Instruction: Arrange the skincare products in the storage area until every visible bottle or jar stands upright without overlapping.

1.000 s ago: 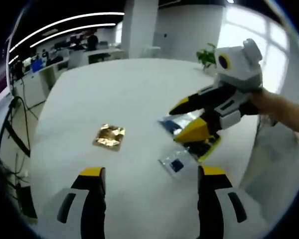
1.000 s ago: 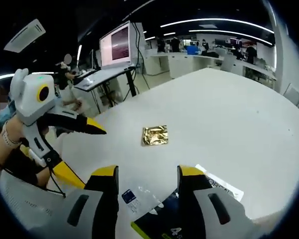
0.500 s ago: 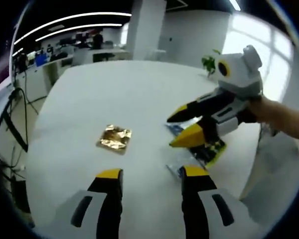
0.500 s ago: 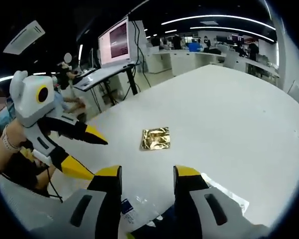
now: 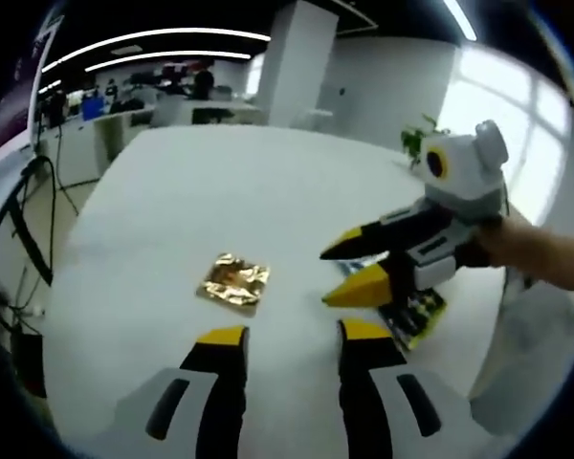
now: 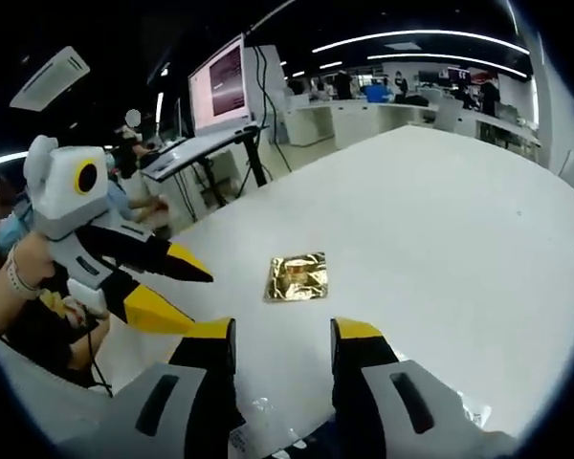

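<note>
The left gripper (image 5: 292, 337) has drawn its jaws closer since a second ago, a gap still between them; the right gripper (image 6: 283, 330) stands parted too. The gold foil sachet (image 5: 234, 282) lies flat on the white table (image 5: 220, 182) just ahead of both, untouched

White table (image 5: 220, 182) is open all round the gold foil sachet (image 5: 234, 282), the sachet lying flat alone mid-table. Right of the sachet in the left gripper view, the right gripper (image 5: 349, 273) hangs with jaws parted, over a yellow-edged dark packet (image 5: 416, 311). Left gripper (image 6: 177, 292) flanks the sachet's other side.
</note>
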The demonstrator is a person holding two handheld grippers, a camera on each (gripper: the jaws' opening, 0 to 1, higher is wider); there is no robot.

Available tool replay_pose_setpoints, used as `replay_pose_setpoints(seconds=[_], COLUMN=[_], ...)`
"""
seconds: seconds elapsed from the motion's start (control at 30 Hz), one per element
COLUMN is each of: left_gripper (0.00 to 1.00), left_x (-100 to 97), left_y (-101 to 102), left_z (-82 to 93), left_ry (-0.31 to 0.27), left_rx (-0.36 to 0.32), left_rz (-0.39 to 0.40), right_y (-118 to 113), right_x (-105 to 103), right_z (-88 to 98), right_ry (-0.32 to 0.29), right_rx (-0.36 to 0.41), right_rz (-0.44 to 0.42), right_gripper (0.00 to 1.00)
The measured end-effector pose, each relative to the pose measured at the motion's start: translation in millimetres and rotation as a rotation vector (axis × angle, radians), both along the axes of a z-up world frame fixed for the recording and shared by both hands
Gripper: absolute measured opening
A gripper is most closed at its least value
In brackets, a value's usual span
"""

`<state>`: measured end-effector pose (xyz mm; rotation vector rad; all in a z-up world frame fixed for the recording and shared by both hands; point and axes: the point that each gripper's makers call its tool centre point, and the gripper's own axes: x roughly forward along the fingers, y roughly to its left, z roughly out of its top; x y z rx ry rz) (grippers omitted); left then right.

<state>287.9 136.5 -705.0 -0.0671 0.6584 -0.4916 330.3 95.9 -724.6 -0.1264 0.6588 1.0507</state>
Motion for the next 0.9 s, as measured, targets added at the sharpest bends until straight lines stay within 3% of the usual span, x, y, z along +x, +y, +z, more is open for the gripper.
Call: replay_pose_setpoints(seconds=[0.3, 0.63, 0.9], left_gripper=[0.30, 0.27, 0.23], left_x=[21.9, 42.1, 55.3], left_y=[8.5, 15.9, 27.9], left_z=[-6.4, -15.5, -16.6], left_ry=[-0.005, -0.011, -0.021], left_rx=[0.017, 0.134, 0.167], left_rz=[-0.014, -0.038, -0.013], right_y=[4.3, 9.3, 9.4], right_x=[10.7, 23.7, 29.8], right_z=[-5.3, -10.0, -13.4], right_ry=[0.040, 0.106, 0.131], right_rx=[0.020, 0.067, 0.081], right_rz=[-0.037, -0.089, -0.118], right_gripper=[0.35, 0.30, 0.29])
